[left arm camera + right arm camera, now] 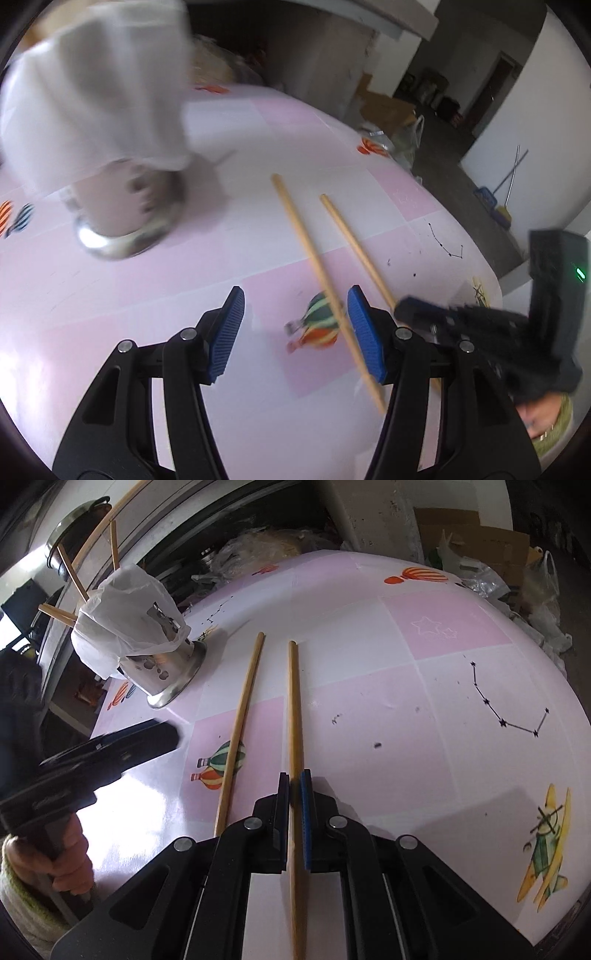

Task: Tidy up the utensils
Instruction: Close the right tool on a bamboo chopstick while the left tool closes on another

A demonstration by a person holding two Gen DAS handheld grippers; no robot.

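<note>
Your right hand-held gripper (pixel 294 805) is clenched on one chopstick (pixel 293 709), which points to 12 o'clock; your half-open left hand-held gripper (pixel 295 332) is empty.

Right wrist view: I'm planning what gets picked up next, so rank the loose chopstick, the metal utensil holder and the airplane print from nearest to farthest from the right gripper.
1. Loose chopstick, lying just left of the right gripper, which is shut on the other chopstick.
2. Airplane print, off to the right on the tablecloth.
3. Metal utensil holder, far upper left, bag-covered.
</note>
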